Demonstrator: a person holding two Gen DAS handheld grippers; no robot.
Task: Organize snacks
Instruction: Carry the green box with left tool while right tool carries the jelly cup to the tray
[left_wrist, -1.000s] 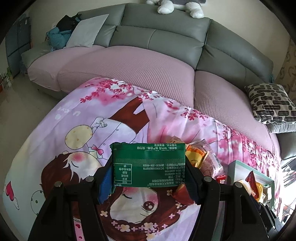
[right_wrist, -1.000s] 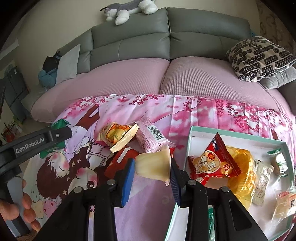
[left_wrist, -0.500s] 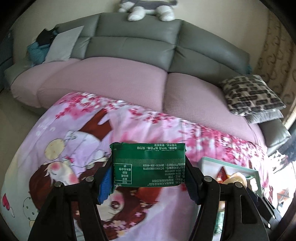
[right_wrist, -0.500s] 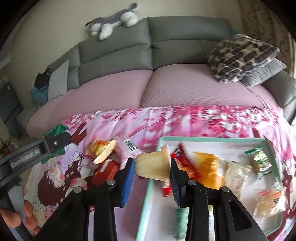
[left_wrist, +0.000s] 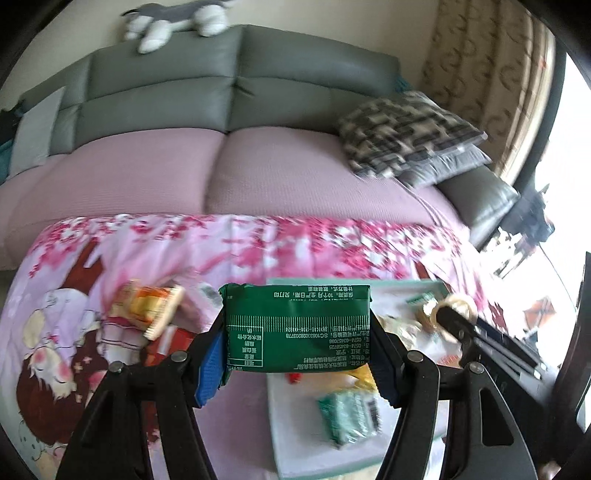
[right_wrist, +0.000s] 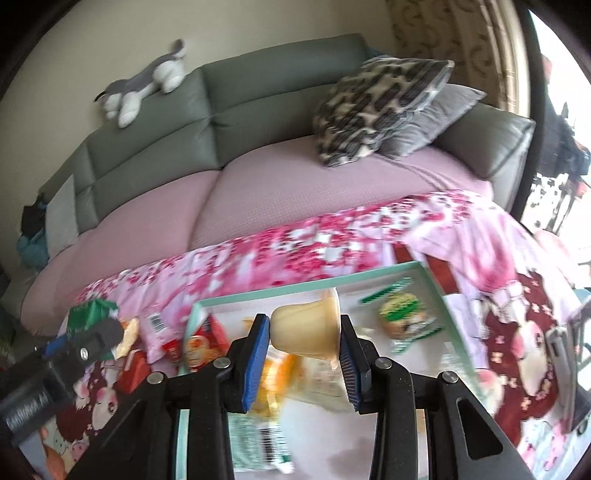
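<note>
My left gripper (left_wrist: 297, 354) is shut on a green snack packet (left_wrist: 298, 326), held above the left edge of the mint-rimmed white tray (left_wrist: 291, 435). My right gripper (right_wrist: 303, 360) is shut on a cream jelly cup (right_wrist: 308, 330), held over the tray (right_wrist: 439, 291). The tray holds several snacks: a red packet (right_wrist: 201, 343), an orange one (right_wrist: 273, 373), a green-striped one (right_wrist: 402, 319) and a pale green packet (left_wrist: 349, 413). An orange packet (left_wrist: 147, 310) and a red box (left_wrist: 166, 345) lie on the cloth left of the tray.
The tray sits on a pink cartoon-print cloth (left_wrist: 258, 251) over a low table. Behind it is a grey sofa with a pink cover (left_wrist: 258, 166), patterned cushions (left_wrist: 402, 133) and a plush toy (left_wrist: 173, 18). A phone-like object (right_wrist: 565, 369) lies at the right.
Both grippers have swung right, carrying their snacks. The jelly cup has moved from beside the tray's left edge to above the tray. The green packet now hangs at the tray's left edge.
</note>
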